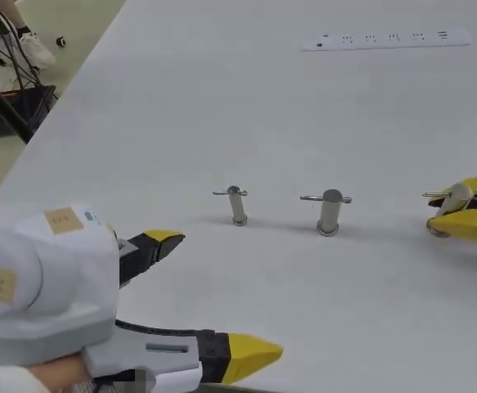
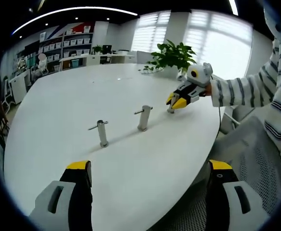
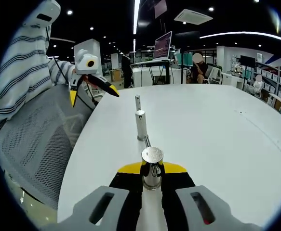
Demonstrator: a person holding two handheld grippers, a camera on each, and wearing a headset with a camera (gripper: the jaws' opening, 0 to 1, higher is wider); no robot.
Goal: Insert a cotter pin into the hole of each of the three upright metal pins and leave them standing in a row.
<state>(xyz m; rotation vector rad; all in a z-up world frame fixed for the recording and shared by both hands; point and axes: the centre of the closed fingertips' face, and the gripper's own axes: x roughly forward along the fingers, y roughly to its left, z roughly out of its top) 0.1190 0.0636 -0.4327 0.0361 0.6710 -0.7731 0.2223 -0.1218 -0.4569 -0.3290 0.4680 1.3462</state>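
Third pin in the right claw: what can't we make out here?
Third pin foot: right gripper view, hidden inside right claw; touching table unclear.
Right claw body: head view, cut off by right edge.
Paper strip print: head view, too small.

Head view: set high at the near side, facing forward and down across the table (image 1: 303, 98). Left tongs (image 1: 226, 295) are close at lower left, right tongs (image 1: 457, 206) at the right edge, pins (image 1: 330, 211) at mid-distance.

Left gripper view: low by the table's edge, facing along the row of pins toward the right tongs at the far end.

Right gripper view: low, very near the end pin (image 3: 152, 166), facing back down the same row toward the left tongs.

Shared: table and pins in all three. The two gripper views face each other, each taking in the opposite tongs.
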